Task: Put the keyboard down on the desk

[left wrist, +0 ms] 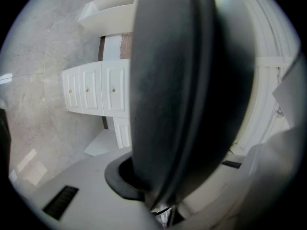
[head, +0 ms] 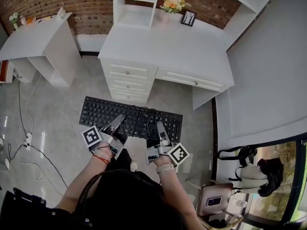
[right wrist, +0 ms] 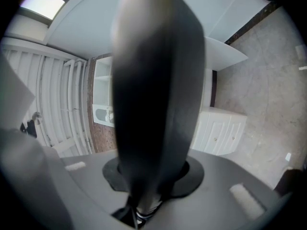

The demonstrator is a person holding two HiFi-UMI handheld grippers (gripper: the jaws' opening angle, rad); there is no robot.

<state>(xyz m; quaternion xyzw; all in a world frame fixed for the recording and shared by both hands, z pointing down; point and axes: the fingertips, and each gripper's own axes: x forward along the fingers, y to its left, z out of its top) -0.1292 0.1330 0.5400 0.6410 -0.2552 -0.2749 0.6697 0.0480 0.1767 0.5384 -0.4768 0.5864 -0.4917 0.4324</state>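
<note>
Head view: a person faces a white desk, with both forearms reaching forward and down, side by side.
Left tongs [head: 118, 120]: angled up and to the right, marker cube near the wrist, closed on the near edge of the keyboard [head: 130, 118], left of its middle.
Right tongs [head: 160, 127]: pointing almost straight ahead, marker cube to the outside, closed on the same edge, right of its middle.
Keyboard: black, keys up, roughly level, held in the air over the floor in front of the drawers [head: 128, 76], well short of the tabletop [head: 158, 44].
Left gripper view: the keyboard [left wrist: 182, 90] shows edge-on as a dark blurred slab filling the centre, with both jaws pressed against it.
Right gripper view: the same dark slab [right wrist: 153, 95] stands between the jaws, gripped.
Containers: all the drawers are shut and their contents are hidden. A vase [head: 165, 17] at the back of the tabletop holds yellow and orange flowers [head: 172, 4], with a picture frame [head: 188, 18] just beside it.
Hard to make out: the tongs cover parts of the keyboard's near edge, and both gripper views are too blurred to show any keys.
Cut off: the person's body at the bottom edge of the head view.
</note>
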